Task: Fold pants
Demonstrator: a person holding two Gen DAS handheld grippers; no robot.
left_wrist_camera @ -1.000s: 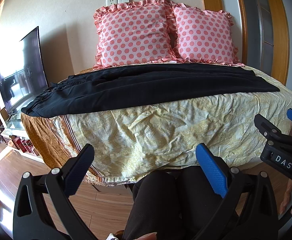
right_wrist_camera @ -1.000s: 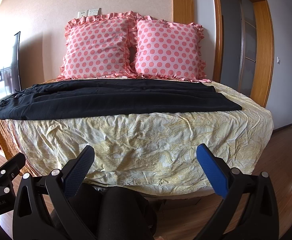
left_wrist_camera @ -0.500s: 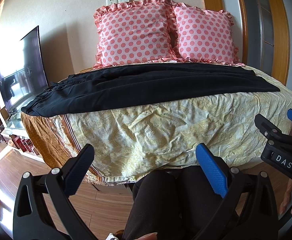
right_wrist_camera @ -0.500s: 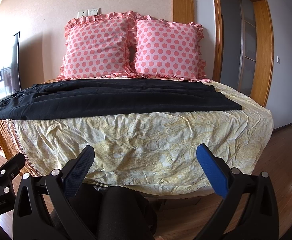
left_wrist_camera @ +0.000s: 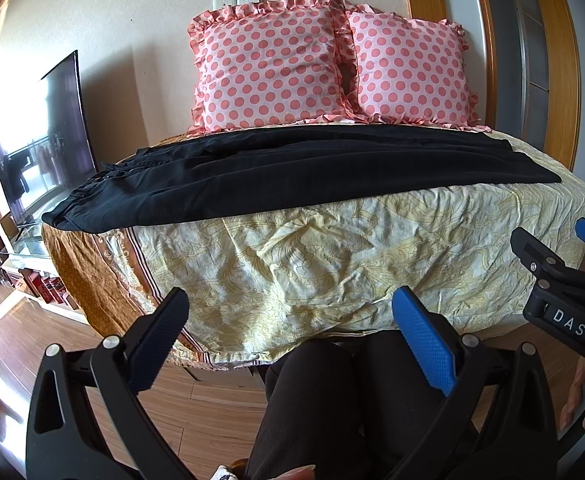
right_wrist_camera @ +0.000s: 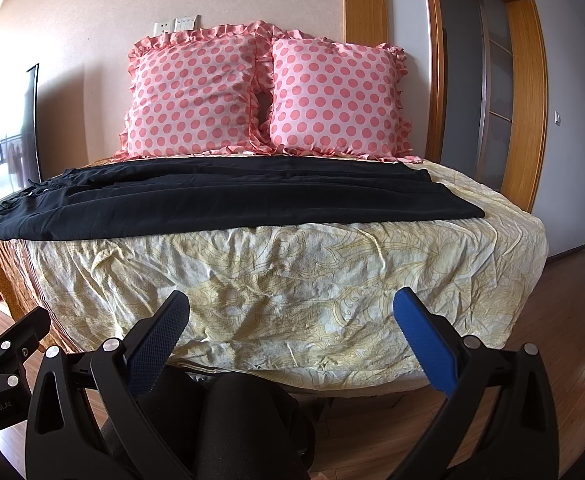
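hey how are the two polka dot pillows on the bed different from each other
The left pillow looks larger and stands nearer the wall switches; the right pillow looks smaller and sits nearer the wooden door frame. The left pillow's frilled edge overlaps the right pillow's inner edge. Both are pink with coral dots and ruffles, propped upright behind the black pants.

We are holding our left gripper (left_wrist_camera: pixel 290 334) low and level, its blue-padded fingers (left_wrist_camera: pixel 422 338) spread wide apart with nothing between them. We are keeping our right gripper (right_wrist_camera: pixel 292 334) just beside it on the right, equally wide open and empty. Our knees (left_wrist_camera: pixel 356 392) are showing below, near the cameras, and our right hand (left_wrist_camera: pixel 582 404) is gripping its handle.
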